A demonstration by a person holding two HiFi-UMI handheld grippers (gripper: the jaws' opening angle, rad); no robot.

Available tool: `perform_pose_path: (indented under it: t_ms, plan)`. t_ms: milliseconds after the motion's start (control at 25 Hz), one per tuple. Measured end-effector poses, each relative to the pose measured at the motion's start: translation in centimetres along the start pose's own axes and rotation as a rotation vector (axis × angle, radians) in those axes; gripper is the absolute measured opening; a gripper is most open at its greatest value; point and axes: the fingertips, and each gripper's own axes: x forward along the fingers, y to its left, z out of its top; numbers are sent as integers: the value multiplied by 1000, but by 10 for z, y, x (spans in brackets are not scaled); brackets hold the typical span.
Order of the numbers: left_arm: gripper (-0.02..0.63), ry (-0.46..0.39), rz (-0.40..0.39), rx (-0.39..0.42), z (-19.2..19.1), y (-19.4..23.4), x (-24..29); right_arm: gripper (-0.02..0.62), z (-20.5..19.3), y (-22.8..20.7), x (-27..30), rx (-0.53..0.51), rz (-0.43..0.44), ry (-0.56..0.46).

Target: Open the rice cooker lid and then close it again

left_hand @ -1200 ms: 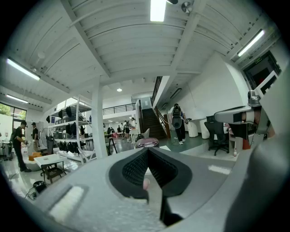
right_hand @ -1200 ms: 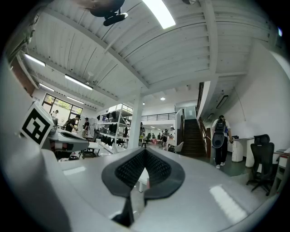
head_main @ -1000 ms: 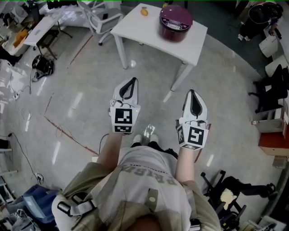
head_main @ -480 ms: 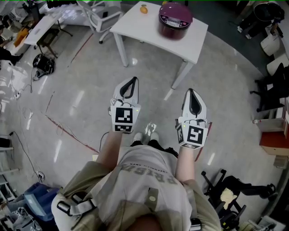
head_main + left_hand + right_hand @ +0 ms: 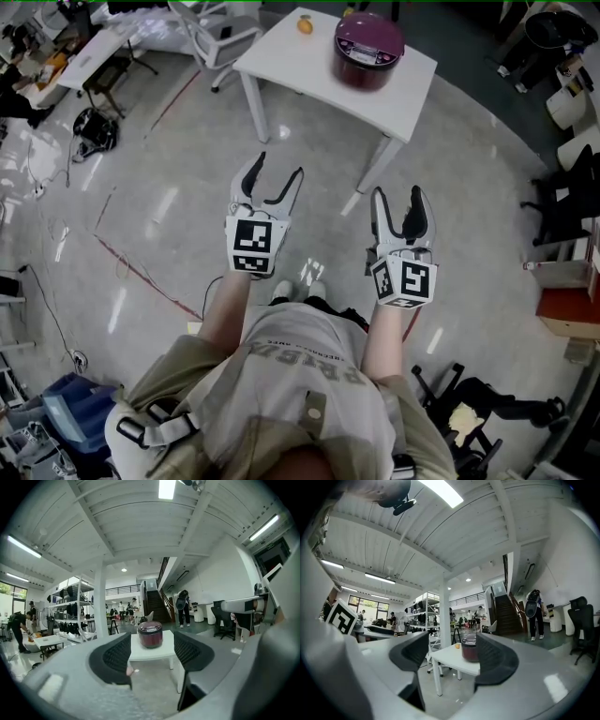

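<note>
Left gripper (image 5: 278, 171): held level over the grey floor (image 5: 159, 141), pointed toward the table. Jaws are seen apart, having just been opening; nothing is held between them.

White table (image 5: 281, 58): set well ahead of both grippers. A small orange fruit (image 5: 305, 25) is seen near its far edge.

Rice cooker (image 5: 368, 47): maroon, lid shut, placed on the table right of the fruit, touched by neither gripper.

Right gripper (image 5: 398, 194): held beside the left one. Jaws likewise apart, having just been opening, with nothing clamped.
</note>
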Motion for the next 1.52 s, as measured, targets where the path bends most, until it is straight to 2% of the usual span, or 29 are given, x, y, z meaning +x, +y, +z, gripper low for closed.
perform_pose_path:
  t_ms: [280,600,880,1160,1520]
  plan:
    - [296,16,1,1,0,-8,11,295,-1,-12,7,1,14,10]
    - [295,19,39,-10,-1,-19,32,295,-1,-44,15,-6,43,19]
    - [295,27,62,20,3,-22,48,295,-3,-61,28,0,70,28]
    - [290,58,45,37,-11,-1,77,295,-24,-59,62,15,66,57]
    - [290,69,-26,47,-9,45,147,295,-26,-58,137,22,11,60]
